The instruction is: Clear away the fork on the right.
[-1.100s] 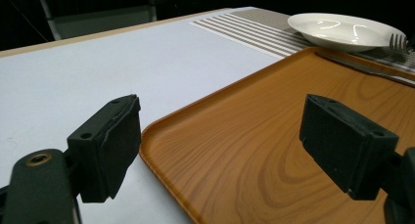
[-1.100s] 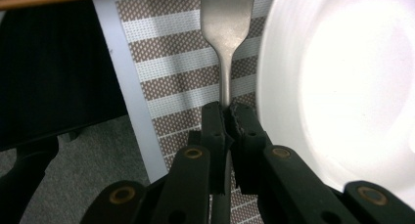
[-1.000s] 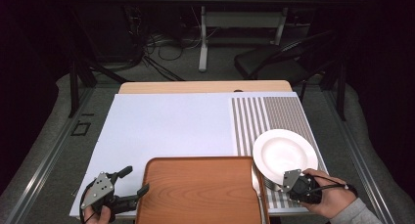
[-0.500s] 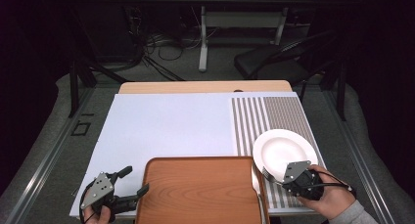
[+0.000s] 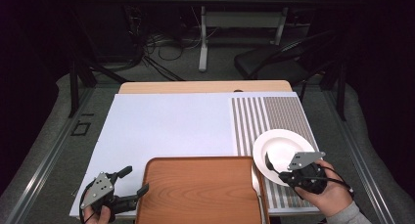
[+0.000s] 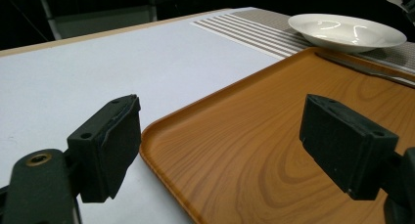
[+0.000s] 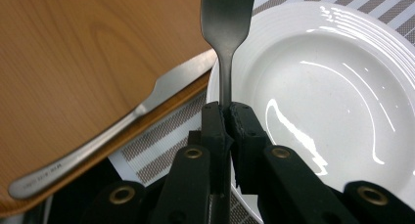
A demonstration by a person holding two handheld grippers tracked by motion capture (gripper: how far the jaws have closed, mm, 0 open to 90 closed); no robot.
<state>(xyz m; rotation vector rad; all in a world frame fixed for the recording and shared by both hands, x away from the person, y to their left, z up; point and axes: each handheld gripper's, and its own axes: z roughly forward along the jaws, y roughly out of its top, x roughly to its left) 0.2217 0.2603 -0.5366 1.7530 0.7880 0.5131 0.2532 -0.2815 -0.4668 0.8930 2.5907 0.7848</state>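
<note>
Right fingers: clamped together on the handle of the fork, pads pressing it from both sides.
Fork: sticks straight out from the pads, tines over the plate's rim, held clear of the desk.
Right gripper: in the person's right hand, at the near right, over the plate's near edge.
Plate: white, bare, on the striped mat, just beside the tray's right edge.
Knife: lies on the tray's right rim, slanted, near the fork but apart from it.
Left fingers: wide apart, nothing between the pads.
Left gripper: at the near left, straddling the tray's near left corner.
Tray: wooden, on the white sheet on the desk.
</note>
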